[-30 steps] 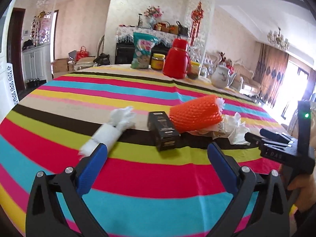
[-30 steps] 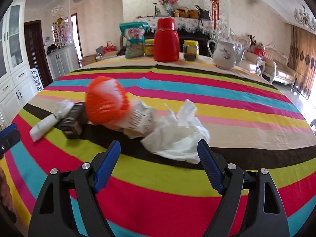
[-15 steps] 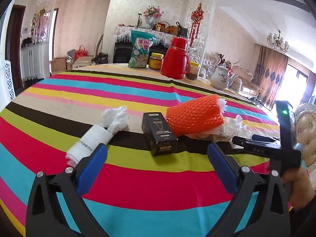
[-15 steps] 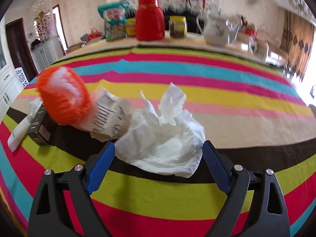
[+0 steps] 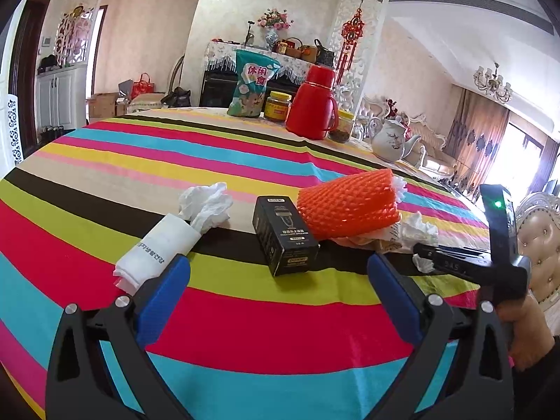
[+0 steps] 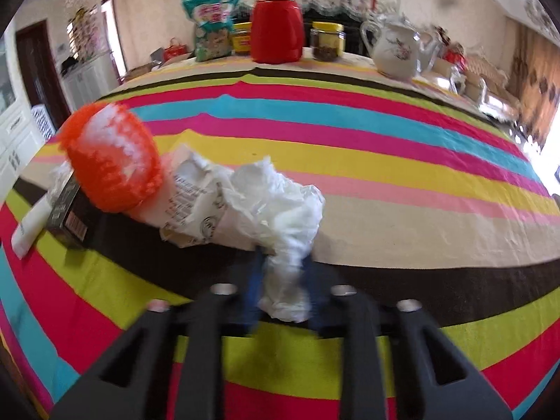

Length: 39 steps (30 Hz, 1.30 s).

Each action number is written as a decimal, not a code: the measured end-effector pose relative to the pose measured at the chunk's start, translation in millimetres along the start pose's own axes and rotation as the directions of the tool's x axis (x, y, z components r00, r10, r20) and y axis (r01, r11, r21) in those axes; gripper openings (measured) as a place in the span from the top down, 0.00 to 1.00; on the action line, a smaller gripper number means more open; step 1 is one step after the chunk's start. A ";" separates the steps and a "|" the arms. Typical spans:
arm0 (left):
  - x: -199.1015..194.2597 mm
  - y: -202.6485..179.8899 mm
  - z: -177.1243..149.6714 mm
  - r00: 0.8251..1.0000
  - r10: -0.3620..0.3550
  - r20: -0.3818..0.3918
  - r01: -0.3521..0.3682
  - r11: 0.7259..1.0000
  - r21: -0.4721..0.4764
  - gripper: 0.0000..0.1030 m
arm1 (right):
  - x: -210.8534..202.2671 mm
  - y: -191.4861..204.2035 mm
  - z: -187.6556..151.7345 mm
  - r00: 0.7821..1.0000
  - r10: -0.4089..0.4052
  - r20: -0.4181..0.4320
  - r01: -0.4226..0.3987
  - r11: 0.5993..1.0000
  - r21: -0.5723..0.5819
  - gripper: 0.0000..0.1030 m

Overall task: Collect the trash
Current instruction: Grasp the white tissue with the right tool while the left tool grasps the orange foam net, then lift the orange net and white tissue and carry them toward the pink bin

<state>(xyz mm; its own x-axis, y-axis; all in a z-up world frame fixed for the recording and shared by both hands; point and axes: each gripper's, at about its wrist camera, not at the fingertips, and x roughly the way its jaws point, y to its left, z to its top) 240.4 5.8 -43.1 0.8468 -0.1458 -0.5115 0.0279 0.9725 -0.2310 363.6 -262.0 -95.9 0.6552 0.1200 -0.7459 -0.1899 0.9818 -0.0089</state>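
A crumpled white tissue (image 6: 280,210) lies on the striped tablecloth (image 6: 385,161), and my right gripper (image 6: 281,266) is closing its jaws on its near end, blue pads pressing the paper. Left of the tissue lie a printed paper wrapper (image 6: 196,206) and an orange foam net (image 6: 112,161). In the left wrist view my left gripper (image 5: 278,262) hangs open just above the cloth. Ahead of it lie a black box (image 5: 285,234), a white tissue packet (image 5: 164,241) and the orange net (image 5: 350,206). The right gripper (image 5: 420,249) reaches in from the right to the tissue (image 5: 418,225).
At the table's far edge stand a snack bag (image 5: 252,84), a red thermos (image 5: 315,101), two yellow-lidded jars (image 5: 277,105) and a white teapot (image 5: 392,140). An ornate chair back (image 5: 539,224) stands at the right. Bare striped cloth stretches between the trash and those items.
My right gripper moved forward and down to the tissue and went from wide open to shut on it. The left gripper stayed open and hardly moved.
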 end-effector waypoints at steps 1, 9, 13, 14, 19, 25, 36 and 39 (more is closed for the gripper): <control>-0.1 -1.1 -0.2 1.000 0.000 -0.002 0.000 1.000 0.004 0.05 | -1.1 3.7 -0.2 1.000 -0.004 0.005 0.004 1.000 -0.029 0.87; 2.5 -15.1 -0.9 1.000 -0.015 -0.017 0.016 0.998 0.052 0.05 | -17.9 3.2 6.2 0.990 0.130 0.056 -0.128 0.991 -0.038 0.90; 13.2 -33.3 3.8 0.999 -0.015 -0.042 0.019 0.996 0.082 0.05 | -22.7 0.6 6.6 0.986 0.152 0.065 -0.150 0.988 -0.029 0.90; 16.6 -39.3 3.8 0.999 -0.011 -0.047 0.015 0.995 0.103 0.05 | -22.5 -0.7 6.7 0.985 0.157 0.066 -0.156 0.987 -0.021 0.90; 47.8 -78.9 18.0 0.998 -0.010 -0.067 0.027 0.968 0.251 0.05 | -26.5 -12.7 8.2 0.979 0.186 0.082 -0.189 0.981 0.031 0.90; 97.9 -108.8 36.5 0.997 -0.009 -0.074 0.038 0.911 0.410 0.05 | -28.3 -16.8 9.1 0.977 0.195 0.088 -0.199 0.979 0.042 0.90; 134.6 -103.9 34.7 0.985 -0.014 -0.170 0.080 0.918 0.389 0.81 | -23.5 -28.9 7.7 0.976 0.203 0.082 -0.210 0.974 0.085 0.89; 115.3 -101.7 28.0 0.989 -0.035 -0.141 0.091 0.905 0.415 0.83 | -25.2 -23.1 8.5 0.972 0.223 0.079 -0.228 0.971 0.066 0.89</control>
<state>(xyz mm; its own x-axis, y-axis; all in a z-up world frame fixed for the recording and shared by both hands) 350.1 -104.9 -55.4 0.7622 -0.2035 -0.6146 0.3223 0.9426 0.0876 357.7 -286.4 -71.3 0.6517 0.3473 -0.6743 -0.2857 0.9359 0.2059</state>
